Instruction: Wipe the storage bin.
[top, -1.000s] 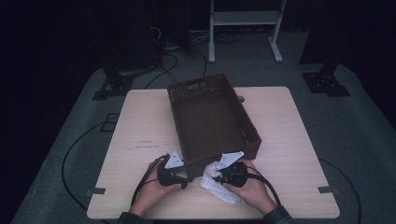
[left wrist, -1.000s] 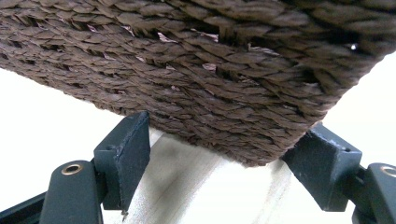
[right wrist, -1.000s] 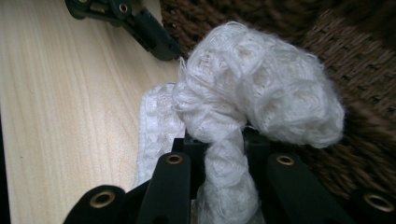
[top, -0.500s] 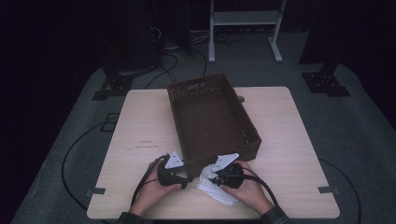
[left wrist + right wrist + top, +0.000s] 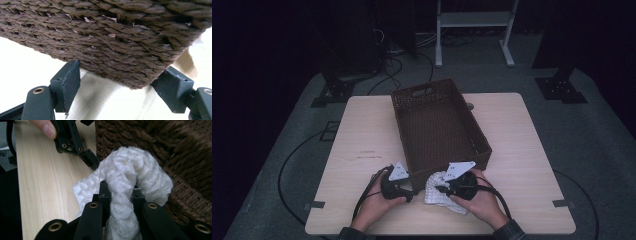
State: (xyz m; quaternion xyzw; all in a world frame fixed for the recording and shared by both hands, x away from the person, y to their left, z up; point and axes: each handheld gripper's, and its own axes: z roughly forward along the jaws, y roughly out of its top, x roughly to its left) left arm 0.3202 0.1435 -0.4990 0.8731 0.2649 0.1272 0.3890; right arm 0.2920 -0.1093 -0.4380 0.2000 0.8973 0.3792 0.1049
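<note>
A pale wooden bench carries a dark brown woven basket, set at a slant, with a faint line of reddish writing to its left, too small to read. At the basket's near corner lies a white knitted cloth. The right hand-held gripper pinches a fold of it. The left hand-held gripper is spread wide at the basket's wall.

A dim lab or studio; black stands (cables trailing) on grey carpet.
</note>
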